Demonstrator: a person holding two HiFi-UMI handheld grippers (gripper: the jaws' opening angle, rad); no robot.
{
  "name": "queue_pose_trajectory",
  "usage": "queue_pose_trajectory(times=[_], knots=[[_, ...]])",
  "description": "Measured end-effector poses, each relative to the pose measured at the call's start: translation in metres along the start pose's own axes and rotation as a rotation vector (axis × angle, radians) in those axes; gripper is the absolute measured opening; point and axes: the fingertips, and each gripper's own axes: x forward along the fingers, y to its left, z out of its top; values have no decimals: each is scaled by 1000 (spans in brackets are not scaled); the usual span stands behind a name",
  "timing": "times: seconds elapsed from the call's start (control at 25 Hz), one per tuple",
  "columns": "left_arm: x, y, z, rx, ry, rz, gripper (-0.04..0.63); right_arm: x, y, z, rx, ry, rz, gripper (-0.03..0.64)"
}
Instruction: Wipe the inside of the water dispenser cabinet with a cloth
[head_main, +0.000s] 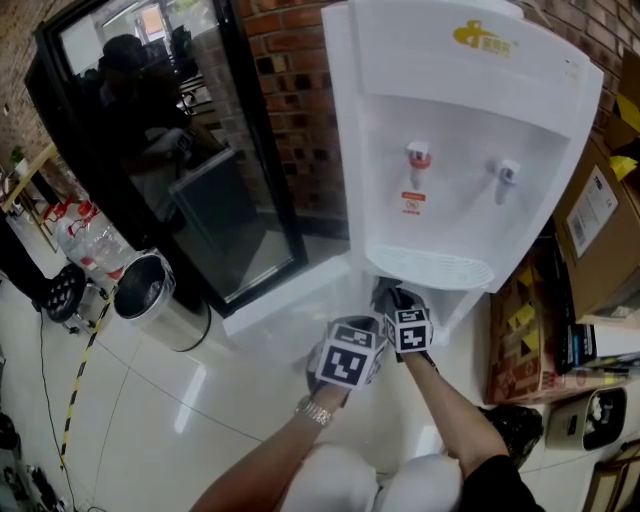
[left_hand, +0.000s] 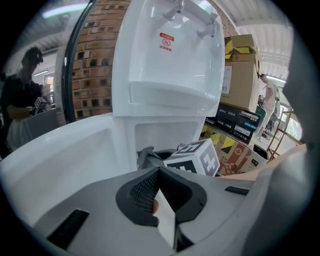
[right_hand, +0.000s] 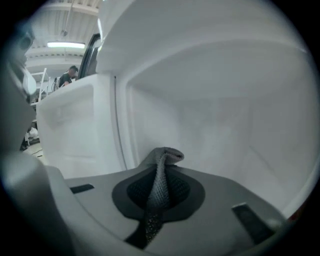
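Note:
The white water dispenser (head_main: 470, 150) stands with its lower cabinet (right_hand: 210, 115) open. My right gripper (right_hand: 162, 160) reaches into that cabinet, shut on a grey cloth (right_hand: 160, 187) that sticks up past the fingertips near the left inner wall. In the head view the right gripper (head_main: 405, 318) is at the cabinet mouth, and the left gripper (head_main: 352, 345) is just beside it, lower left. The left gripper (left_hand: 159, 171) is outside the cabinet with its jaws closed and nothing held. From it I see the right gripper's marker cube (left_hand: 197, 157) and a bit of cloth (left_hand: 147, 156).
The cabinet's black glass door (head_main: 200, 180) is swung open to the left. A steel bin (head_main: 150, 295) and water bottles (head_main: 85, 230) stand on the floor at left. Cardboard boxes (head_main: 600, 230) are stacked right of the dispenser. A person (left_hand: 20, 100) stands far left.

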Motion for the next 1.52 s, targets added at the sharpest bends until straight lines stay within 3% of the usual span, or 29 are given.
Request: queue_pose_trajectory(times=[0.12,0.24,0.48,0.72,0.96,1.28,1.52], knots=[[-5,1,1,7,-5,1,2,4,2,-33,8,104,8,13],[-6,-3,4,10,-11,-12,2,-6,-3,-37,20,119,-3,14],[-6,-15,9,13,-24,-37,2,-68,-53,22,88,-55,-222,12],[-3,-33,12,18,-38,-66,2,-114,-86,64,3,-169,-394,12],[-9,-39,16,24,-47,-70,2,-114,-123,10,37,-27,-475,13],[-14,-38,15,21,-46,-71,2,-97,-116,-59,131,179,-380,14],[-11,-38,12,9,-31,-73,2,-105,-87,12,72,33,-324,14]])
